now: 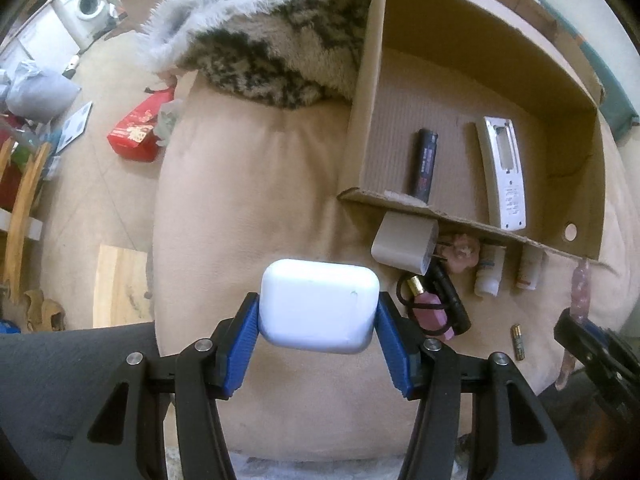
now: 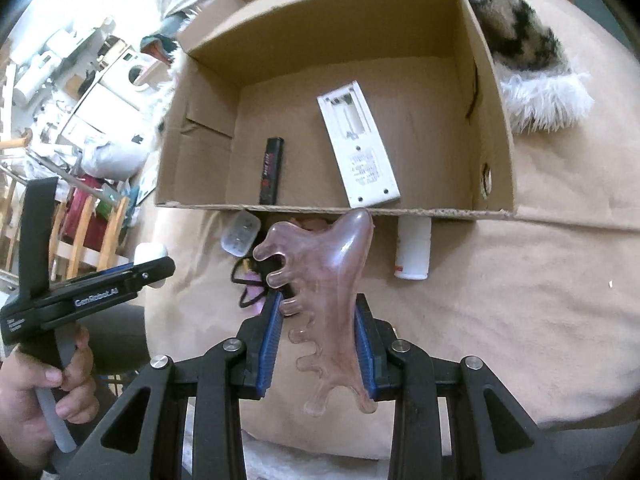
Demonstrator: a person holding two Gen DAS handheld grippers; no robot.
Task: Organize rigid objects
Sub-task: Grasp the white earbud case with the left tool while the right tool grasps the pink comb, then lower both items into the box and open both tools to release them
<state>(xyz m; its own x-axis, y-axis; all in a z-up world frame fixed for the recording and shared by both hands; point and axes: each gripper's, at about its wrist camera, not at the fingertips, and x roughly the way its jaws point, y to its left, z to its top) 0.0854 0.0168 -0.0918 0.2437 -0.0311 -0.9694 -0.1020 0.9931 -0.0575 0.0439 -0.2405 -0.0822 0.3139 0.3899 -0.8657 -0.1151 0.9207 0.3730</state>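
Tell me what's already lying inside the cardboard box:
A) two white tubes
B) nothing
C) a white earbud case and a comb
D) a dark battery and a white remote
D: the dark battery and white remote lie on the box floor.

left tool [image 1: 318,320] gripping white earbud case [image 1: 318,306]

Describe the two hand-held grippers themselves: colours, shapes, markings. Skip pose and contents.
Both match. The left hand-held gripper and right hand-held gripper have black angular linkage arms with triangular cut-outs and round silver pivot pins, ending in blue ribbed finger pads. Seen from the right wrist view, the left unit's black body carries white "GenRobot.AI" lettering, and a bare hand holds its grey handle. No cables or sleeves show.
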